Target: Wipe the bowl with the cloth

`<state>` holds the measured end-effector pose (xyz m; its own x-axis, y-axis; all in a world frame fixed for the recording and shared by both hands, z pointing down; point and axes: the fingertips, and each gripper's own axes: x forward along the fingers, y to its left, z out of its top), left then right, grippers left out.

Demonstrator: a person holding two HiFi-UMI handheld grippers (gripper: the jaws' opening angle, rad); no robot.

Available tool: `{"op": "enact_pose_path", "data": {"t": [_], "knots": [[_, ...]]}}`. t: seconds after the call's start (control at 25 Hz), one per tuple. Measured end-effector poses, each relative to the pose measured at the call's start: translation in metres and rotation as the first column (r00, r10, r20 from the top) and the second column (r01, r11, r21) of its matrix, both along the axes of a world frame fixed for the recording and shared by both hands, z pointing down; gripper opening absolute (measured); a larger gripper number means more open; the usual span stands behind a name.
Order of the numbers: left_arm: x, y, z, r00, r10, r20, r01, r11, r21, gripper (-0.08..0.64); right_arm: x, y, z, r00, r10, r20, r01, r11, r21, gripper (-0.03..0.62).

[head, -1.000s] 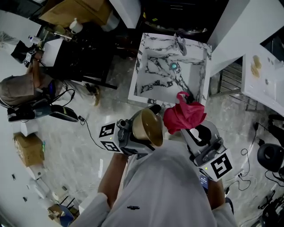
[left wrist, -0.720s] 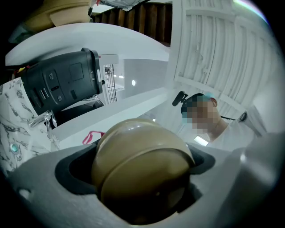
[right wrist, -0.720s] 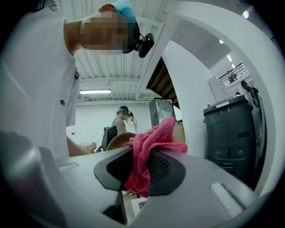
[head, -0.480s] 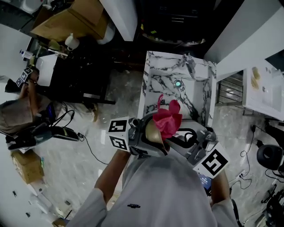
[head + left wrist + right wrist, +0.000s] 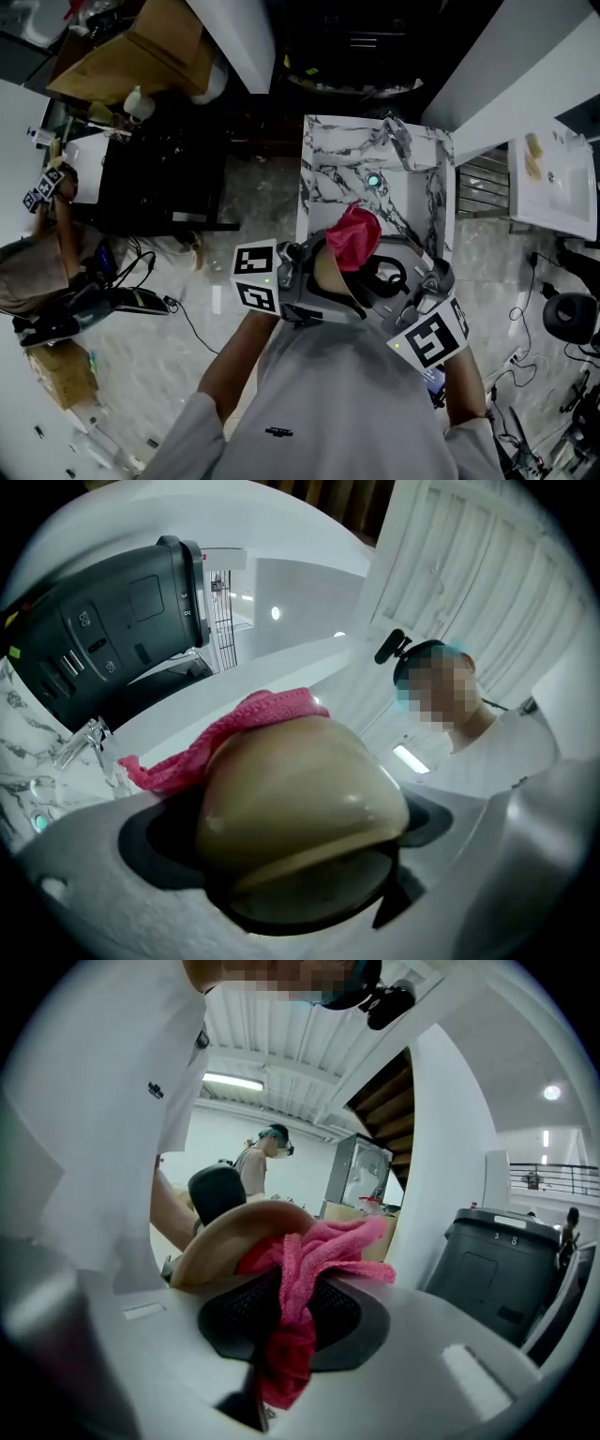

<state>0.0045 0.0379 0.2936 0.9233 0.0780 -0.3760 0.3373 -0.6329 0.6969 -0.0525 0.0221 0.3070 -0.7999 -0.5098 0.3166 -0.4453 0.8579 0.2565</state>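
Left gripper [image 5: 302, 281]: jaws clamped on the tan bowl [image 5: 330, 277], held tilted close against the person's torso.
Right gripper [image 5: 382, 278]: jaws pinched on the pink cloth [image 5: 354, 236], which is bunched into the bowl's mouth.
Room: the grippers crowd together.
Ahead: the marble sink [image 5: 323, 183] and its faucet [image 5: 399, 142].
Sides: black table [image 5: 159, 173] on the left, white counter [image 5: 553, 183] on the right.
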Motion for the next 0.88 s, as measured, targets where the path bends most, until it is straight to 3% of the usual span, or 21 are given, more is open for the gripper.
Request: {"op": "enact_pose_path", "data": {"t": [0.24, 0.4, 0.64, 0.88], "knots": [[-0.008, -0.021, -0.002, 0.997, -0.082, 0.005, 0.083, 0.996, -0.032, 0.592, 0.003, 0.006, 0.015, 0.969, -0.148, -0.197, 0.154, 0.988, 0.014, 0.077], [-0.013, -0.033, -0.003, 0.993, -0.118, -0.025, 0.116, 0.99, -0.076, 0.588, 0.006, 0.013, 0.016, 0.936, -0.263, -0.234, 0.266, 0.964, -0.016, 0.075], [0.008, -0.029, 0.009, 0.997, -0.072, 0.04, 0.075, 0.994, -0.082, 0.588, 0.02, 0.025, 0.004, 0.929, -0.36, -0.086, 0.355, 0.932, -0.068, 0.072], [0.026, -0.015, 0.008, 0.999, -0.015, 0.037, 0.018, 0.995, -0.095, 0.583, 0.027, 0.018, -0.013, 0.938, -0.317, 0.139, 0.332, 0.938, -0.103, 0.072]]}}
